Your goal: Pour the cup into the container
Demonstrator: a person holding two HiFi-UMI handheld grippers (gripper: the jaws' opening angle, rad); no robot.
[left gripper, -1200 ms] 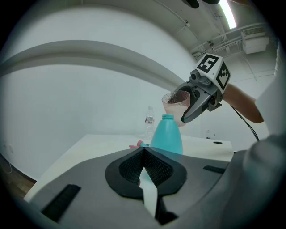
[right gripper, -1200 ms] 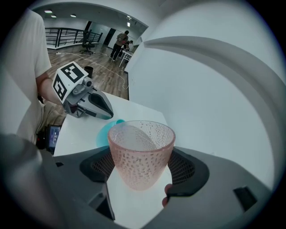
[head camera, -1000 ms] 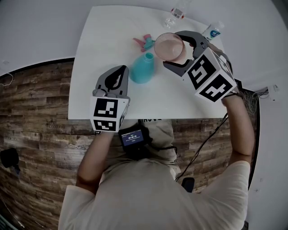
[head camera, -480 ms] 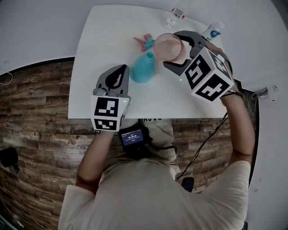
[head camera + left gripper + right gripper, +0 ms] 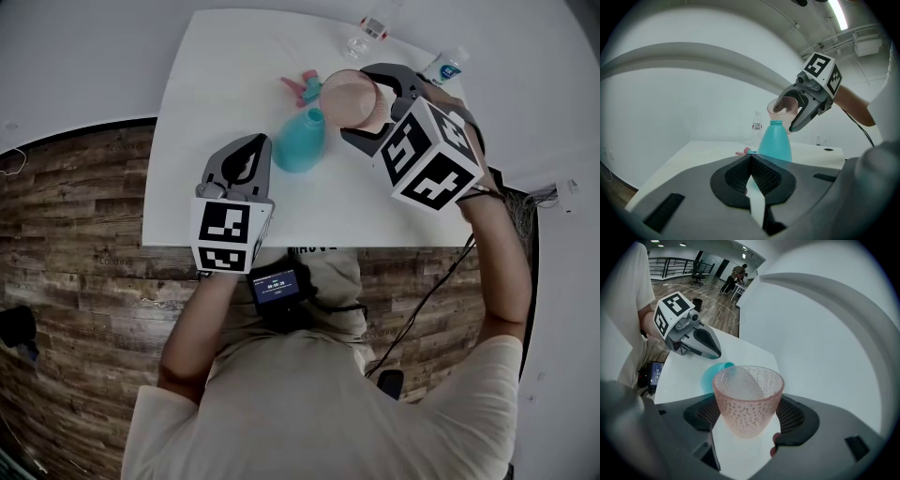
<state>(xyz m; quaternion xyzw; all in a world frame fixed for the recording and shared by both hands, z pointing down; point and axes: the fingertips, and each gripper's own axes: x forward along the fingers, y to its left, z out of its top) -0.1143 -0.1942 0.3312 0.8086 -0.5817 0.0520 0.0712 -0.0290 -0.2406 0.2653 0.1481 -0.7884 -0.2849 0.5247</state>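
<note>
Between the right gripper (image 5: 749, 417) jaws: pink dimpled cup (image 5: 747, 397), pinched on both sides by the pads, jaws spread wide around it. A fingertip shows at the pad on the cup's right in the right gripper view. Cup is tipped, mouth pointing away from the gripper and down toward the teal container (image 5: 300, 142). Cup lip sits just above the container's open neck; contact between them can't be told. What's inside the cup can't be made out. Container stands upright on the white table (image 5: 216, 112), just ahead of and below the right gripper tips. Left gripper (image 5: 751, 158): pads pressed together at the tips, nothing between them, aimed roughly level at the container's body, near it but apart. Beyond the container from the left gripper lies a pink spray head (image 5: 300, 87) on the table. Further out, toward the table's far edge, stand two clear plastic bottles (image 5: 361, 37), well apart from both grippers.
</note>
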